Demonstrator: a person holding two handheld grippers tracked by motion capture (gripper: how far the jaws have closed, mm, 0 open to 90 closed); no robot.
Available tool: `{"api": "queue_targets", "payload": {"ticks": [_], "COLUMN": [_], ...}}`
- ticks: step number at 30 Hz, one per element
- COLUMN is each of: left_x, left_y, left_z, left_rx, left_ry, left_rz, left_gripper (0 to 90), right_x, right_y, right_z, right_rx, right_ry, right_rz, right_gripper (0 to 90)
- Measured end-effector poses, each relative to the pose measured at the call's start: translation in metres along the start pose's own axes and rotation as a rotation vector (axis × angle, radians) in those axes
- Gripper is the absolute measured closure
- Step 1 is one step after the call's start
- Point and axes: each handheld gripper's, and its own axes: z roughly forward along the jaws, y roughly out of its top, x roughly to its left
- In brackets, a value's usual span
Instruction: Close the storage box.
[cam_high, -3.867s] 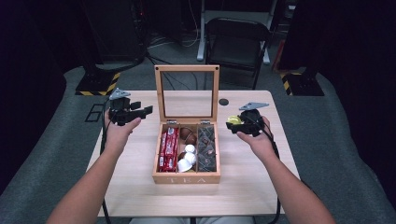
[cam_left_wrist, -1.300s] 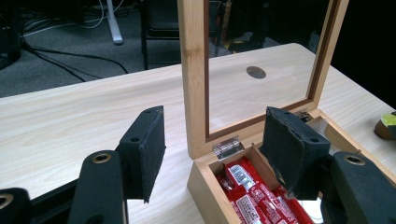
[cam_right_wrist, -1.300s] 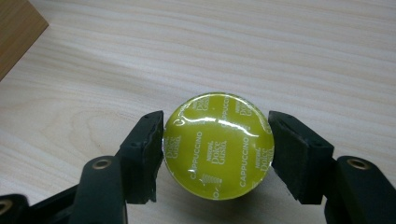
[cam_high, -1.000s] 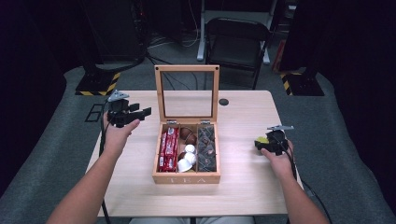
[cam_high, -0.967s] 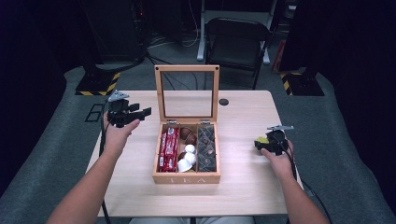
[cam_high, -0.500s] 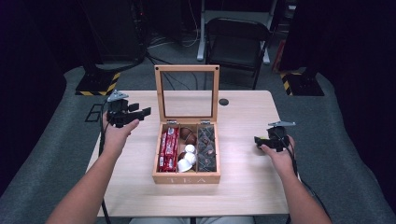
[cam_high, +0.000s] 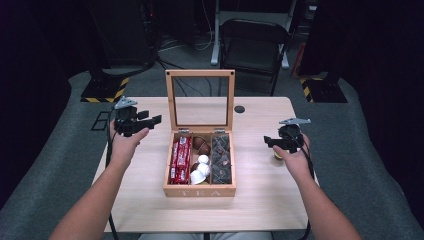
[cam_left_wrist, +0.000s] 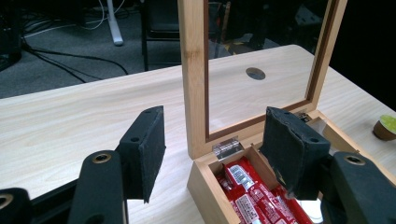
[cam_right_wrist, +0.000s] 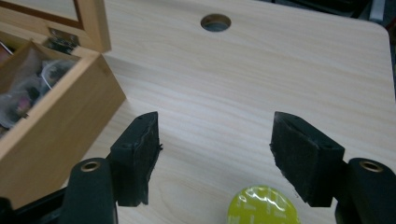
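Small round brown capsule with yellow-green foil lid (cam_right_wrist: 264, 205): upright on light wooden table (cam_right_wrist: 261, 79), lid up, no long axis. Right gripper (cam_right_wrist: 215, 158): jaws apart, just been closing slightly, empty, above the capsule. Left gripper (cam_left_wrist: 212, 154): jaws apart, empty.

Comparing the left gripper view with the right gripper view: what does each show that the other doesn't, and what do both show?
Left gripper view: red packets in the tea box's end compartment, plus the raised glass lid. Right gripper view: clear-wrapped sachets in the box's other end compartment. Both: the green-topped capsule on the table, the table's round hole, and each gripper's own open fingers.
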Motion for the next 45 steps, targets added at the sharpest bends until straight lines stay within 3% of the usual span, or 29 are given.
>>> {"api": "queue_targets", "payload": {"ticks": [12,19,27,34,37,45], "left_x": [0.001,0.001,0.002,0.003,0.004,0.005], "left_y": [0.000,0.000,0.000,0.000,0.000,0.000], "left_z": [-0.001,-0.001,-0.001,-0.002,-0.003,-0.004], "left_rx": [0.000,-0.001,-0.001,0.002,-0.002,-0.004], "left_ry": [0.001,-0.001,-0.003,-0.004,-0.002,0.000], "left_rz": [-0.001,-0.003,-0.006,-0.003,-0.007,-0.008], "left_gripper": [39.1,39.2,39.2,39.2,39.2,39.2], "right_x": [0.018,0.031,0.051,0.068,0.075,0.084], "right_y": [0.036,0.055,0.075,0.087,0.090,0.096], "right_z": [-0.005,-0.006,0.000,0.007,0.011,0.020], "right_rx": [-0.027,-0.050,-0.055,-0.049,-0.046,-0.045], "right_ry": [0.061,0.094,0.128,0.149,0.159,0.169], "right_rz": [-0.012,-0.045,-0.068,-0.106,-0.101,-0.122], "right_gripper": [34.0,35.3,35.7,35.7,35.7,35.7]}}
